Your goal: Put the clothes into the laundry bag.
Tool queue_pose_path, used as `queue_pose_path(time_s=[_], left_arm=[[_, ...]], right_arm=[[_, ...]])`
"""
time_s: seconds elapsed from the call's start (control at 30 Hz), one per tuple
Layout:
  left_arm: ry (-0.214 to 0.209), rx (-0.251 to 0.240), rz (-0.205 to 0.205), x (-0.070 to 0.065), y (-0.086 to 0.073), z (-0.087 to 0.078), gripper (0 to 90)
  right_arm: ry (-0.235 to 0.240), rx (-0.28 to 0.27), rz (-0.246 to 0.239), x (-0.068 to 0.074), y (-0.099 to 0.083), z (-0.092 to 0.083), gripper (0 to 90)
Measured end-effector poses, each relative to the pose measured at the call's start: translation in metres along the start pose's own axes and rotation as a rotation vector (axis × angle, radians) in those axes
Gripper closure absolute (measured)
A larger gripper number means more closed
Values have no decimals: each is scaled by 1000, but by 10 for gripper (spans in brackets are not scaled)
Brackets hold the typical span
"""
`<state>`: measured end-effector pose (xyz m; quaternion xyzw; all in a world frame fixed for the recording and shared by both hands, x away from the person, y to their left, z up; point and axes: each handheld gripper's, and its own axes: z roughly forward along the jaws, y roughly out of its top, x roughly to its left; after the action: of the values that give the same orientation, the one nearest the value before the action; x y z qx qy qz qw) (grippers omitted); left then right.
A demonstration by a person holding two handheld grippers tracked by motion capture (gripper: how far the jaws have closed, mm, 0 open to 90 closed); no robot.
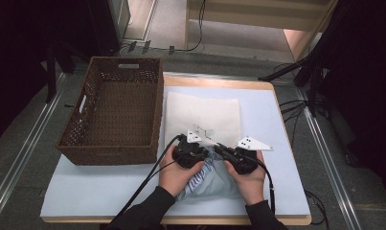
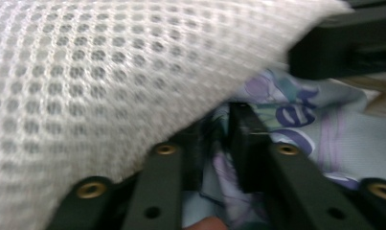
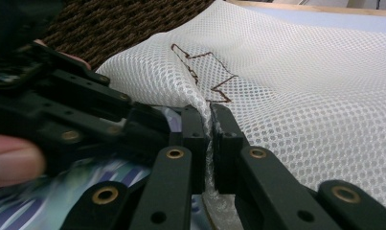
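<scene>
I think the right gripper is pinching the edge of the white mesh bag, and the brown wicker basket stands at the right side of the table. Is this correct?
Not quite. The right gripper does pinch the edge of the white mesh bag, as the right gripper view shows. But the high view shows the brown wicker basket at the left side of the table, not the right.

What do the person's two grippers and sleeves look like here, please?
Both the left gripper and the right gripper are black, each topped by a pale grey three-cornered plate and trailing a black cable. Their fingers are flat black bars with brass-coloured rivets. The sleeves are dark.
</scene>
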<state>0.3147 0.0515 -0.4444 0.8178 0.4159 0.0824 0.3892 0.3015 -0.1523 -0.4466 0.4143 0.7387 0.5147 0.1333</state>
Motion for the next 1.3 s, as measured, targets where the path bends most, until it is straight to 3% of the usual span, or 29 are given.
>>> queue_pose_path(time_s=[0.2, 0.3, 0.37, 0.47, 0.53, 0.63, 0.7, 0.77, 0.83, 0.97, 1.1, 1.2, 1.3], left_arm=[[-94, -27, -5, -4, -6, -24, 509], [-146, -30, 21, -9, -10, -37, 452], [-155, -26, 33, -13, -14, -42, 406], [-168, 33, 68, -21, -25, -39, 335], [-150, 76, 92, -25, -32, -30, 323], [-132, 120, 86, -24, -36, -18, 455], [-143, 123, 72, -21, -34, -16, 602], [-158, 114, 33, -19, -29, -16, 738], [-165, 103, 1, -14, -23, -15, 772], [-150, 60, -88, -2, -12, -10, 779], [-63, 2, -118, 4, -6, -4, 779], [55, -45, -89, 5, -7, 0, 778], [80, -47, -62, 3, -10, 3, 742]], right_arm=[[-1, -1, 3, -1, 0, 0, 867], [-2, 0, 4, -1, 0, 0, 867], [-2, 0, 4, -2, 0, 0, 867], [-2, 1, 5, -2, 0, 0, 867], [-3, 1, 5, -2, 0, 0, 867], [-3, 1, 1, 0, 0, 1, 867], [-3, 3, -2, 0, 0, 1, 867], [-3, 5, -4, 0, 0, 1, 867], [-2, 5, -2, 0, 0, 1, 867], [2, 0, -2, 2, 1, 0, 867], [8, -4, -2, 2, 1, -1, 867], [6, -4, 1, 2, 1, -2, 868], [5, -1, -7, 1, 1, -1, 867]])
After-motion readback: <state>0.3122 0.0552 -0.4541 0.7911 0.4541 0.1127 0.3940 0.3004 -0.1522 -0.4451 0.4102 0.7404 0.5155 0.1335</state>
